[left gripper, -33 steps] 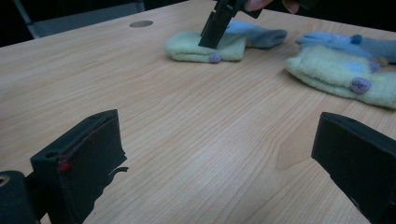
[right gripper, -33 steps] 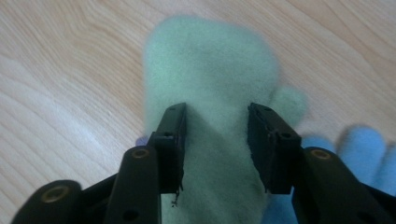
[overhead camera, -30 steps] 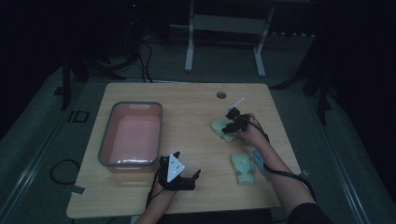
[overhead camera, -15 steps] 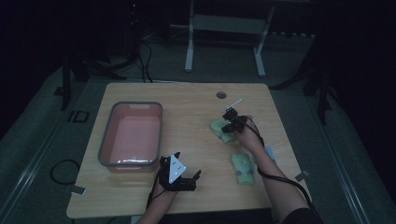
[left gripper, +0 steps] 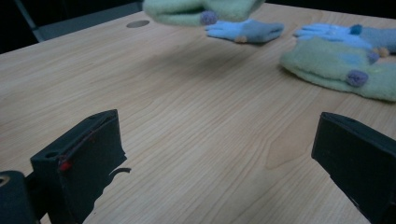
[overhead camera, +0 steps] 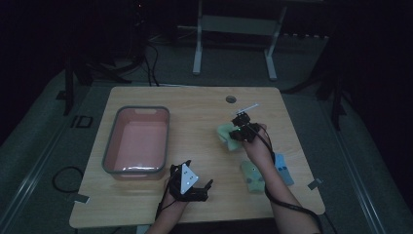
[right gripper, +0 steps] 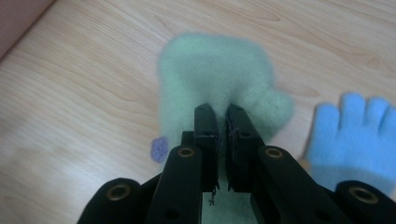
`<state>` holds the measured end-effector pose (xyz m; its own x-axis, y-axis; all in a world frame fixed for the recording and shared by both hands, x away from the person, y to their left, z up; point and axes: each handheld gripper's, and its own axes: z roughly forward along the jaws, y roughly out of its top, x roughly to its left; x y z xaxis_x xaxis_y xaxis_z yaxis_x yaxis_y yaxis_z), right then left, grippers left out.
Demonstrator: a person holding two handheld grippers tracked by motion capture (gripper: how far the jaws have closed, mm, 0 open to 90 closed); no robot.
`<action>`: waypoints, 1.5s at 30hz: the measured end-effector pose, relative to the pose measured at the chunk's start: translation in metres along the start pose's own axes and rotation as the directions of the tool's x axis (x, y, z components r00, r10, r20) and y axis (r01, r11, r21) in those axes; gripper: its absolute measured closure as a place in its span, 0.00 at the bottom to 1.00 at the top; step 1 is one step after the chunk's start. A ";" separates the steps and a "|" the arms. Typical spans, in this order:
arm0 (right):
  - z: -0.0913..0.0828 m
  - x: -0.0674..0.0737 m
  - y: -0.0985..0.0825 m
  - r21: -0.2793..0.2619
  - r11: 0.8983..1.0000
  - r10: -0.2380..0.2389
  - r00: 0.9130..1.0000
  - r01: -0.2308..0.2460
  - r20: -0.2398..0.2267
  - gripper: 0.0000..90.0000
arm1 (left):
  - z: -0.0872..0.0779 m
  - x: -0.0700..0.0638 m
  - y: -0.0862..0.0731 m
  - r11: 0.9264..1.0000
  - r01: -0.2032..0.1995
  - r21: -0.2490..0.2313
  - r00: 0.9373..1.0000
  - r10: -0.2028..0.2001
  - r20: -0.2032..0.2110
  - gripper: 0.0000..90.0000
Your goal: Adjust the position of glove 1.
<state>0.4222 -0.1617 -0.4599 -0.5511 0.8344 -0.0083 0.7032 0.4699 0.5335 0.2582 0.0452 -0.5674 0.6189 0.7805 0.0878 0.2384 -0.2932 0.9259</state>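
Note:
A fuzzy green mitten [overhead camera: 227, 132] hangs just above the table, right of centre, with my right gripper [overhead camera: 236, 130] shut on it. In the right gripper view the black jaws [right gripper: 220, 116] pinch the mitten [right gripper: 210, 74] near its cuff, and a purple pompom hangs at its left edge. A second green mitten [overhead camera: 253, 175] lies flat near the front right. My left gripper [overhead camera: 194, 179] rests near the table's front edge, open, with bare wood between its jaws [left gripper: 219, 154]. From there the lifted mitten [left gripper: 201, 9] floats at the top and the flat one [left gripper: 341, 67] lies to the right.
A pink bin [overhead camera: 109, 146] with a grey rim stands empty on the left half of the table. A blue glove [overhead camera: 283, 168] lies by the right edge, beside the flat mitten; another blue glove [right gripper: 357, 130] lies under the lifted mitten. A round cable hole [overhead camera: 231, 99] is at the back.
My right gripper has closed on the green mitten and raised it off the table. The left gripper has stayed where it was.

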 end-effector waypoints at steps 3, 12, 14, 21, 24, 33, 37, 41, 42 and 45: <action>-0.007 0.011 -0.008 -0.025 0.999 0.044 0.999 -0.045 -0.019 0.94 | 0.000 -0.002 0.002 1.000 -0.003 -0.008 1.000 0.003 -0.001 0.02; 0.003 0.043 -0.028 -0.044 0.991 0.123 0.992 -0.123 -0.012 0.94 | -0.003 0.002 0.006 0.998 0.048 -0.047 0.999 -0.049 -0.006 0.03; 0.003 0.046 -0.031 -0.037 0.988 0.147 0.989 -0.147 -0.014 0.94 | -0.003 0.004 0.006 0.998 0.052 -0.042 0.999 -0.052 -0.002 0.03; 0.003 0.054 -0.051 -0.056 0.971 0.233 0.973 -0.232 0.004 0.94 | -0.002 0.008 0.007 0.995 0.087 -0.039 0.996 -0.088 -0.017 0.02; 0.004 0.058 -0.057 -0.053 0.971 0.234 0.972 -0.232 0.027 0.94 | -0.002 0.007 0.007 0.995 0.092 -0.032 0.996 -0.092 -0.018 0.03; 0.034 0.073 -0.078 0.027 0.972 0.232 0.971 -0.234 0.055 0.93 | 0.000 0.004 0.008 0.997 0.069 -0.016 0.997 -0.069 -0.015 0.03; 0.035 0.073 -0.077 0.035 0.974 0.225 0.974 -0.226 0.043 0.85 | 0.002 0.004 0.008 0.998 0.067 -0.005 0.998 -0.067 -0.012 0.02; 0.031 0.066 -0.075 0.046 0.972 0.232 0.973 -0.231 -0.014 0.77 | 0.002 0.004 0.008 0.998 0.057 -0.009 0.998 -0.057 0.008 0.03; 0.026 0.065 -0.074 0.038 0.977 0.210 0.978 -0.209 -0.011 0.73 | 0.002 0.004 0.009 0.998 0.058 -0.008 0.998 -0.058 0.010 0.03; 0.007 0.050 -0.069 -0.024 0.983 0.180 0.984 -0.180 -0.012 0.72 | 0.003 0.004 0.009 0.997 0.072 -0.005 0.997 -0.071 0.018 0.03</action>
<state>0.3497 -0.1505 -0.5033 -0.4209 0.9018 0.0978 0.7802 0.3049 0.5462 0.2655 0.0443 -0.5601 0.6138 0.7893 0.0148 0.2787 -0.2341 0.9314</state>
